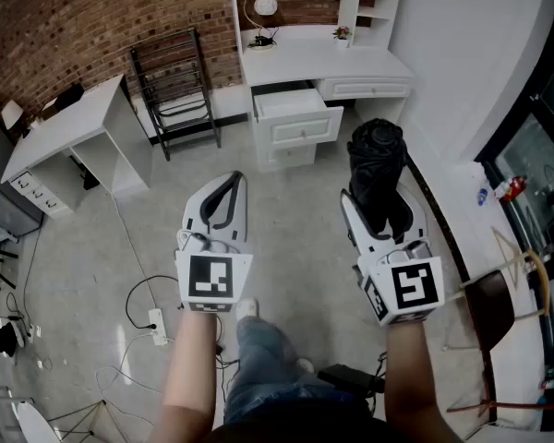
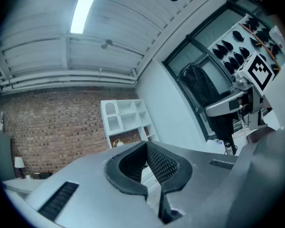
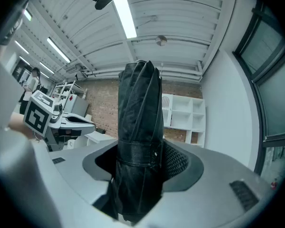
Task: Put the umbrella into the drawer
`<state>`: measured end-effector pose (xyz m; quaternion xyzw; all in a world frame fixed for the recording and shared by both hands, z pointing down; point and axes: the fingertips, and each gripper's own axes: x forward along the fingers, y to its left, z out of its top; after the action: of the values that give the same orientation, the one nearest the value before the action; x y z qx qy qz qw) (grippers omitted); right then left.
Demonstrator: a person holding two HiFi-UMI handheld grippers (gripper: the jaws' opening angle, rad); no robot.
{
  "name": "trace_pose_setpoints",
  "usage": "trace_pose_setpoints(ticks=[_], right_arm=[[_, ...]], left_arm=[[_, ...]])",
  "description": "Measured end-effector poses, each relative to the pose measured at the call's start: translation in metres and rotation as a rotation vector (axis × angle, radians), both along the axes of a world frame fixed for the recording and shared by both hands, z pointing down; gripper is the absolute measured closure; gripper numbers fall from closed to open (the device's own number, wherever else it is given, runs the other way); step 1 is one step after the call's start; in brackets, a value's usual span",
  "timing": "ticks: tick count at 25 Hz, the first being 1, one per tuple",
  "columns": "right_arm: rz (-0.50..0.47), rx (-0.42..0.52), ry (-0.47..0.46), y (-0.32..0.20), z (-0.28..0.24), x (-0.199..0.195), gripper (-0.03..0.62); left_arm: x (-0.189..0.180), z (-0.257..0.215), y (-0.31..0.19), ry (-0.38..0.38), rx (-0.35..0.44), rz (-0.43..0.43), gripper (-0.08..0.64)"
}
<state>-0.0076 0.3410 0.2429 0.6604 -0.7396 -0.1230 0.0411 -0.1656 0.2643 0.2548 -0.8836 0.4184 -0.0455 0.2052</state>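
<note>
A black folded umbrella (image 1: 377,166) stands upright between the jaws of my right gripper (image 1: 379,207), which is shut on its strapped lower part. From the right gripper view, the umbrella (image 3: 140,127) fills the middle, its pads pressing both sides. My left gripper (image 1: 233,183) is level beside it, shut with nothing between its pads, which meet at the tips (image 2: 146,145). The left gripper view also shows the umbrella (image 2: 202,87) at the right. Ahead stands a white desk (image 1: 323,61) with its top drawer (image 1: 294,106) pulled open. Both grippers are well short of the drawer.
A black folding chair (image 1: 175,86) leans on the brick wall left of the desk. A white side table (image 1: 69,127) stands further left. Cables and a power strip (image 1: 155,323) lie on the floor at lower left. A white ledge (image 1: 485,220) runs along the right.
</note>
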Motion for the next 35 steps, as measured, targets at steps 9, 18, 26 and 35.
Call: trace_pose_setpoints(ticks=[9,18,26,35], right_arm=[[0.007,0.004,-0.045,0.086,-0.001,0.004,0.347],[0.053,-0.010,-0.041,0.060,0.006,0.035,0.344],[0.068,-0.019,-0.055,-0.057,0.011,0.068,0.342],[0.122,-0.035,-0.066,-0.221,-0.001,0.099,0.342]], left_arm=[[-0.009,-0.024,0.083,-0.002,0.020,-0.035,0.561],[0.009,-0.024,0.051,0.026,0.028,-0.050,0.561],[0.031,-0.013,-0.078,0.028,0.026,-0.073,0.561],[0.058,-0.028,-0.247,0.039,0.030,-0.045,0.561]])
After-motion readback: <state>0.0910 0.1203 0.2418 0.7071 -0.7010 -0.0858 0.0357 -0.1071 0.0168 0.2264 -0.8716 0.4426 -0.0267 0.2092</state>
